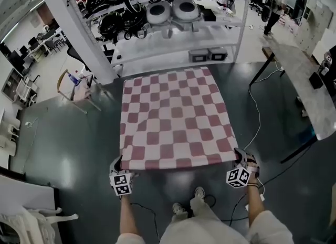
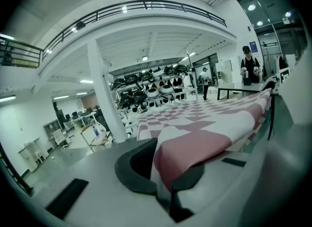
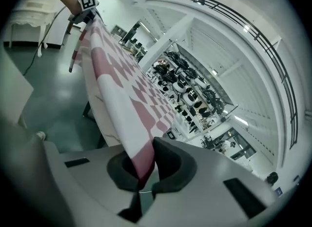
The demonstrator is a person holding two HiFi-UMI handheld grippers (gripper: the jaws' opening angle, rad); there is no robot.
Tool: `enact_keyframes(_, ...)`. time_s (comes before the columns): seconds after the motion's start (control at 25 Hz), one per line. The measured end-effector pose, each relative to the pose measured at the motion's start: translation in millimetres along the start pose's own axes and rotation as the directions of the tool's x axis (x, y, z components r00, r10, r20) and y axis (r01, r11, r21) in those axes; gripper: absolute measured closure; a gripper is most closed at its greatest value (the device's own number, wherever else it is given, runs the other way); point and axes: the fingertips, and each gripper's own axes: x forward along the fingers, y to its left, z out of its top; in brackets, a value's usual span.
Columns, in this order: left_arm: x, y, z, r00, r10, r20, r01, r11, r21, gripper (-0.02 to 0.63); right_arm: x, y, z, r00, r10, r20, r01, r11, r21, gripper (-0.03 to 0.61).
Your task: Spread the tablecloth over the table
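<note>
**Head view.** A red-and-white checked tablecloth is shown lying flat and square over the table, which is almost wholly covered by it. The far edge of the cloth is turned toward a white shelving rack. The near edge is stretched between the two grippers. The left gripper is placed at the near left corner of the cloth and the right gripper at the near right corner. Both are held just above the dark floor, on the near side of the table. A second table is seen well apart at the right.

**Left gripper view.** The jaws are seen closed on the cloth. A red-checked corner is pinched between the dark pads, and the rest of the cloth runs away from them, up and to the right, over the tabletop.

**Right gripper view.** The jaws are likewise clamped on the cloth. A red corner is drawn down between the pads. From there the near edge runs taut up and to the left, and the opposite gripper is seen at its far end.
</note>
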Motion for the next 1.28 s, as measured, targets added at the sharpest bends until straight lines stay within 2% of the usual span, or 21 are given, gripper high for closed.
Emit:
enact_keyframes(0.28,-37.7,-13.8,-76.3,0.998,-0.051,-0.046,0.051,0.999,-0.013,0.588,-22.2,53.6,-22.5,0.997,0.020,-0.079,-0.020,1.000,0.011,0.564)
enact_keyframes(0.44,-44.9,-25.1,-101.5,0.992,-0.100,-0.072,0.103,0.994,0.034,0.581,-24.4,85.2,-40.8,0.989,0.078,-0.129,-0.069,0.995,0.076,0.554)
enact_keyframes(0.48,-45.4,-29.6,-107.5,0.988,-0.125,-0.092,0.130,0.990,0.050,0.537,-23.6,91.8,-44.3,0.985,0.104,-0.137,-0.091,0.991,0.102,0.541)
enact_keyframes(0.52,-47.2,-34.7,-116.1,0.981,-0.150,-0.121,0.158,0.985,0.065,0.433,-23.4,99.7,-47.9,0.980,0.139,-0.146,-0.121,0.985,0.122,0.473)
enact_keyframes(0.56,-50.6,-40.2,-127.0,0.973,-0.173,-0.154,0.186,0.979,0.078,0.410,-24.3,108.2,-51.8,0.973,0.175,-0.153,-0.156,0.979,0.133,0.345)
enact_keyframes(0.6,-55.8,-46.0,-139.9,0.963,-0.193,-0.189,0.213,0.973,0.091,0.381,-26.7,116.4,-55.6,0.966,0.206,-0.158,-0.186,0.973,0.136,0.297)
enact_keyframes(0.68,-68.9,-56.0,-165.1,0.942,-0.221,-0.254,0.255,0.961,0.108,0.319,-35.3,129.2,-61.6,0.958,0.238,-0.161,-0.217,0.966,0.138,0.279)
enact_keyframes(0.76,-80.6,-59.1,-178.4,0.933,-0.231,-0.277,0.267,0.958,0.100,0.287,-45.0,135.6,-61.7,0.957,0.246,-0.153,-0.221,0.962,0.162,0.268)
enact_keyframes(0.88,-93.0,-48.9,-173.7,0.952,-0.204,-0.229,0.222,0.973,0.057,0.285,-56.9,138.3,-45.2,0.963,0.247,-0.109,-0.221,0.953,0.208,0.273)
enact_keyframes(1.04,-103.8,-39.6,-143.0,0.975,-0.173,-0.137,0.176,0.984,0.013,0.311,-69.6,128.6,-14.5,0.980,0.197,-0.035,-0.175,0.927,0.333,0.332)
enact_keyframes(1.16,-109.2,-38.5,-107.9,0.987,-0.153,-0.048,0.153,0.988,0.012,0.402,-76.4,111.6,14.9,0.990,0.135,0.036,-0.137,0.884,0.446,0.404)
enact_keyframes(1.28,-113.4,-38.7,-61.4,0.987,-0.144,0.066,0.145,0.989,-0.012,0.528,-85.5,87.8,48.4,0.992,0.064,0.107,-0.113,0.825,0.554,0.488)
